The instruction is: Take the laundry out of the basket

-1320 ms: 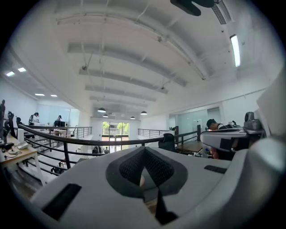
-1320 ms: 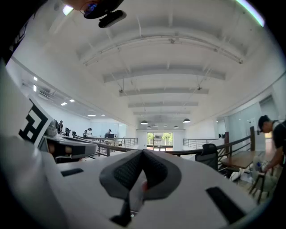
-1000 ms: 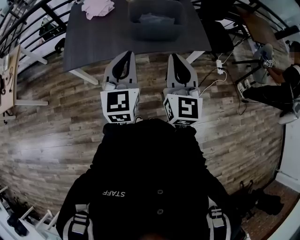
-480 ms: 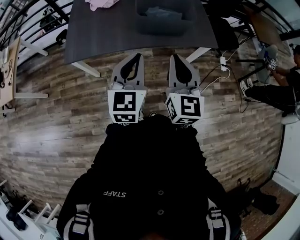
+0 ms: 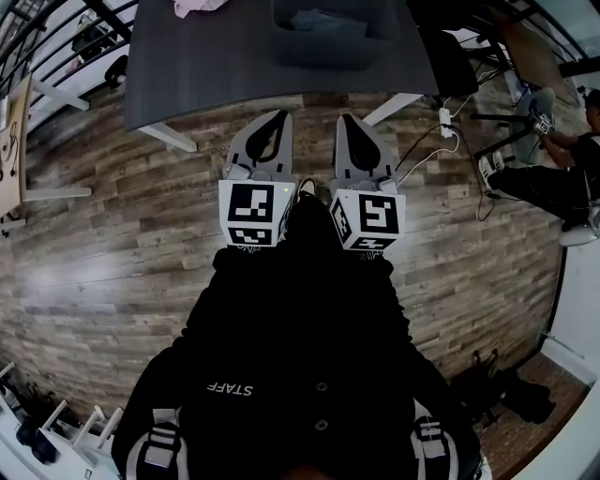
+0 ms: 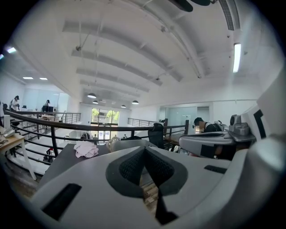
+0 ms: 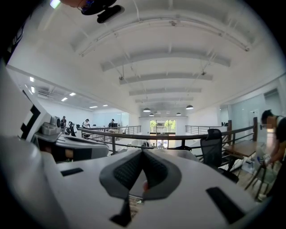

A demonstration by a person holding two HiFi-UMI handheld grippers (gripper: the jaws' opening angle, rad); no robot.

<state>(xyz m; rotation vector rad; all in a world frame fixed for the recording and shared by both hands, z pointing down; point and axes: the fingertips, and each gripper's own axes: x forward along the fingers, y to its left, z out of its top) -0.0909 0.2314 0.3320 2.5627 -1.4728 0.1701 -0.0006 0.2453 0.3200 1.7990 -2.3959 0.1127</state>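
The basket [image 5: 319,52] stands on the wide dark bench [image 5: 206,66], toward its far edge, with the grey-blue laundry [image 5: 323,21] crumpled inside it. A pink garment [image 5: 199,6] lies on the bench to the basket's left, apart from it. Short of the bench's near edge, over the wooden floor [image 5: 112,234], the left tool [image 5: 279,114] and right tool [image 5: 344,118] point side by side at the bench. Each has its jaws pressed together on nothing.
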